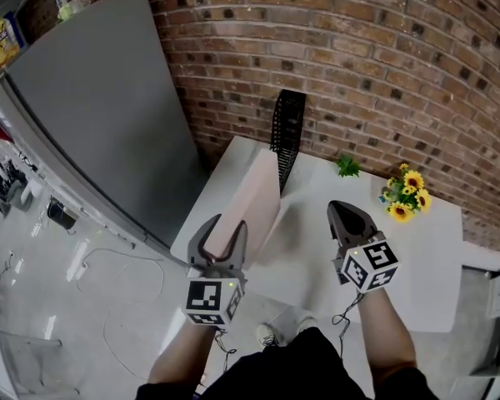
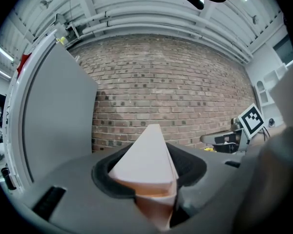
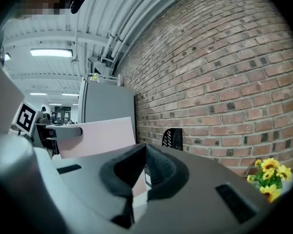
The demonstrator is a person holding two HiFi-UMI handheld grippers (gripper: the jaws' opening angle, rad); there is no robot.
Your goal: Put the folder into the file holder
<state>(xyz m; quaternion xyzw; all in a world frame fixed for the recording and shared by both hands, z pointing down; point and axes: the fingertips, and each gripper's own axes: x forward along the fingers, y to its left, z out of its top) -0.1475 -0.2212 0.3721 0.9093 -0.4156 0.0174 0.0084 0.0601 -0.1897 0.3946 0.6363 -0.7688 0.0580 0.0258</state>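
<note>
Left gripper [image 1: 224, 228] is closed on the near edge of the pink folder [image 1: 258, 197], and its pads press on both faces, so the jaws stay partly apart around the folder. Behind everything rises a red brick wall [image 1: 358, 57]. A large grey panel [image 1: 100, 115] stands at the left of it and leans toward the wall. Below them is a white table [image 1: 425, 265], pushed against the bricks. The folder is held up over the left part of this table, more or less on its edge. Its far end reaches close to the file holder [image 1: 288, 132] but is not inside it. The file holder is black, of mesh, and stands upright on the table at the wall. Right gripper [image 1: 347, 209] hovers over the middle of the table with its jaws together and nothing between them. A bunch of yellow flowers [image 1: 407, 194] stands near the wall at the right. A small green sprig [image 1: 347, 167] lies between the flowers and the file holder.
</note>
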